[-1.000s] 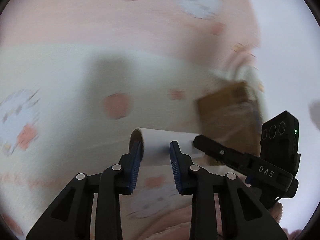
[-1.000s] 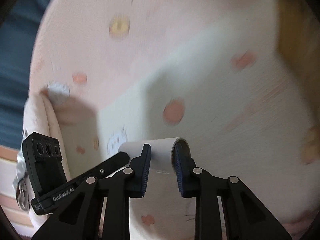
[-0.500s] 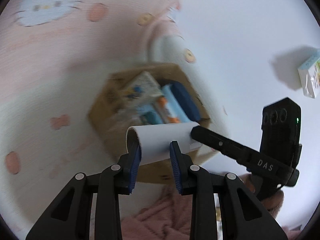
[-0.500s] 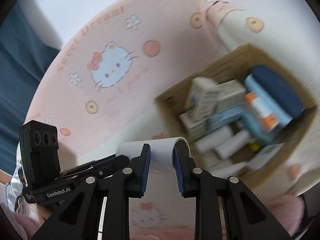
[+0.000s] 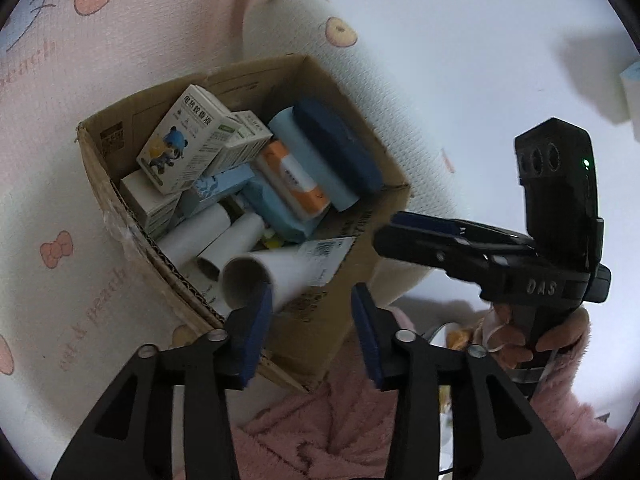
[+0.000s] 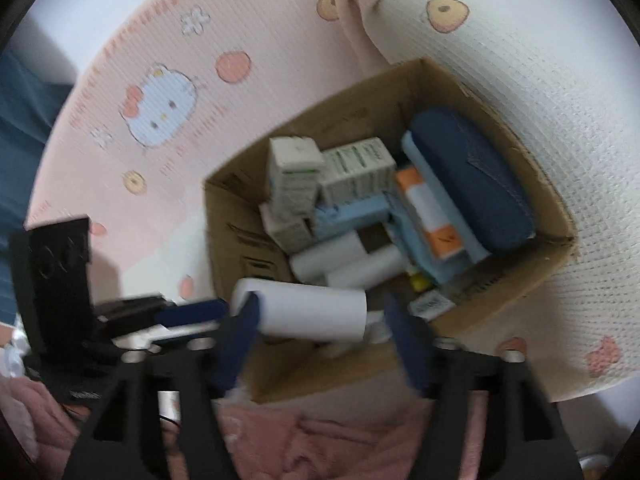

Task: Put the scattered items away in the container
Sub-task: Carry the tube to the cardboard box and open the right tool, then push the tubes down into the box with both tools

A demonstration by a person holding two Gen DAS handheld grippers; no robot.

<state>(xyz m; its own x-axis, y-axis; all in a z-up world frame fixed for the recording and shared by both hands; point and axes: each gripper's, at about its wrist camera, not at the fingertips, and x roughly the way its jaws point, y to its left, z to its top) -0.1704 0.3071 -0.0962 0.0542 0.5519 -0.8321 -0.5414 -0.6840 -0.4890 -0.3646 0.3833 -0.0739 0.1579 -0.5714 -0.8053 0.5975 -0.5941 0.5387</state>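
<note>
A white paper roll (image 5: 276,276) hangs over the near edge of the cardboard box (image 5: 352,248), tipped down into it. It touches my left gripper's (image 5: 312,320) left pad; the jaws stand wide apart. In the right wrist view the roll (image 6: 308,312) lies loose between the spread jaws of my right gripper (image 6: 324,336). The box (image 6: 248,248) holds several small cartons, two more white rolls (image 6: 348,260), blue packs and a dark blue case (image 6: 472,176).
The box sits on a pink and white cartoon-print blanket (image 5: 60,160). The right gripper (image 5: 500,248) shows in the left wrist view, at the right. A pink fleece sleeve (image 5: 320,420) is below. A small pack (image 5: 630,96) lies at the far right edge.
Both grippers opened and let go of the white roll, which now tips into the box. Both views moved closer over the box.
</note>
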